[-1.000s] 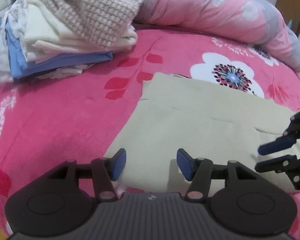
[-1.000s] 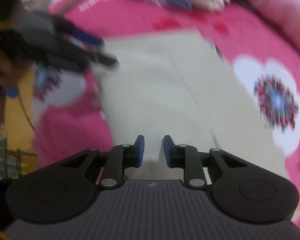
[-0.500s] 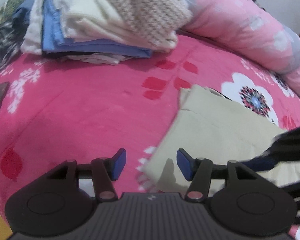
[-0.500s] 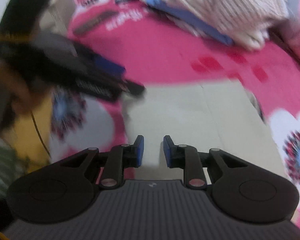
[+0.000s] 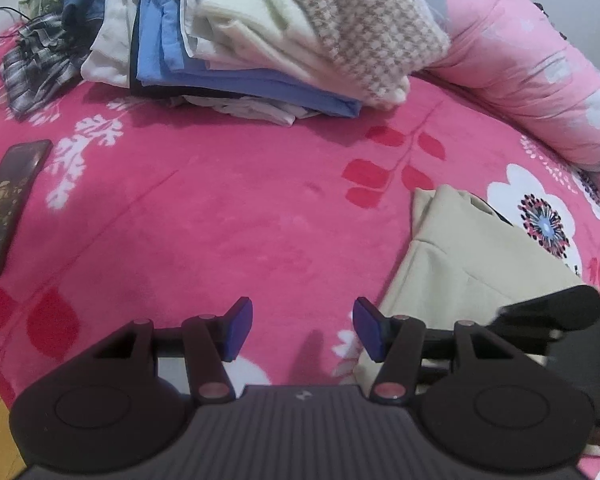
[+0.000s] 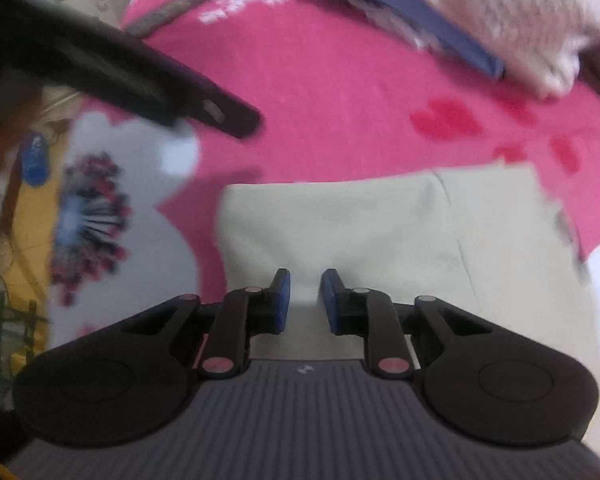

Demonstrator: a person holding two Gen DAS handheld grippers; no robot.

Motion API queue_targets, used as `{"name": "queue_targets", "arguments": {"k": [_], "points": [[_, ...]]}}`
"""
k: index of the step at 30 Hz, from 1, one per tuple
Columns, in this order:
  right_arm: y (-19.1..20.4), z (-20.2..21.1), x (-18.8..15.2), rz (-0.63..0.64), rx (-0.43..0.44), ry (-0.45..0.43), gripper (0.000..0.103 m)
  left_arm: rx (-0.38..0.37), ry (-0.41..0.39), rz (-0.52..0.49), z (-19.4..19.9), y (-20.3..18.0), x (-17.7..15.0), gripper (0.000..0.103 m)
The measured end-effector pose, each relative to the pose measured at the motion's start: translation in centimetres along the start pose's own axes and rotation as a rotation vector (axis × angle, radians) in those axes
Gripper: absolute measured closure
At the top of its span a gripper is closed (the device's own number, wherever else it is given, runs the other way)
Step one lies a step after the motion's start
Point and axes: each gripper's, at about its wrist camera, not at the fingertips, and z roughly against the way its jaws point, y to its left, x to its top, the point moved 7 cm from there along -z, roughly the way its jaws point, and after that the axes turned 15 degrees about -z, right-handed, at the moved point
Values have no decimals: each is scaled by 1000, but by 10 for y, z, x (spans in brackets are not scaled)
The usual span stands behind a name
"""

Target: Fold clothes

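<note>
A folded beige garment (image 5: 460, 272) lies flat on the pink flowered blanket (image 5: 220, 220). My left gripper (image 5: 303, 328) is open over bare blanket just left of the garment's corner, with nothing between its pads. My right gripper (image 6: 306, 300) hovers over the near part of the beige garment (image 6: 380, 232). Its jaws are closing to a narrow gap; cloth shows behind the gap and no fold is pinched. The left gripper (image 6: 148, 84) appears as a dark blur at the upper left of the right wrist view. The right gripper's fingers (image 5: 548, 316) reach in at the right edge of the left wrist view.
A stack of folded clothes (image 5: 260, 40), topped by a houndstooth knit, sits at the back. A rolled pink quilt (image 5: 520, 72) lies at the back right. A dark phone (image 5: 8, 200) rests on the blanket at the left, with crumpled plaid cloth (image 5: 36, 72) behind it.
My left gripper slid left off the beige garment onto bare blanket, and the phone came into view. My right gripper moved to the garment's left part and its jaws narrowed.
</note>
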Motion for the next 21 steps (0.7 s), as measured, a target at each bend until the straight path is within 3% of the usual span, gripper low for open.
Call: {"name": "queue_targets", "arguments": {"k": [4, 9, 12, 15, 18, 21], "points": [[-10, 24, 12, -53, 39, 8, 89, -33, -45, -11, 3, -9, 8, 46], [-66, 72, 24, -202, -98, -103, 87, -173, -146, -87, 7, -48, 21, 46], [-92, 71, 18, -235, -157, -116, 87, -241, -113, -172, -3, -79, 17, 48], [-109, 28, -4, -272, -177, -20, 88, -273, -46, -256, -18, -106, 7, 47], [-117, 25, -7, -346, -142, -40, 89, -257, 18, -270, -34, -115, -3, 49], [-116, 49, -1, -331, -185, -88, 88, -249, 25, -261, -40, -116, -4, 49]]}}
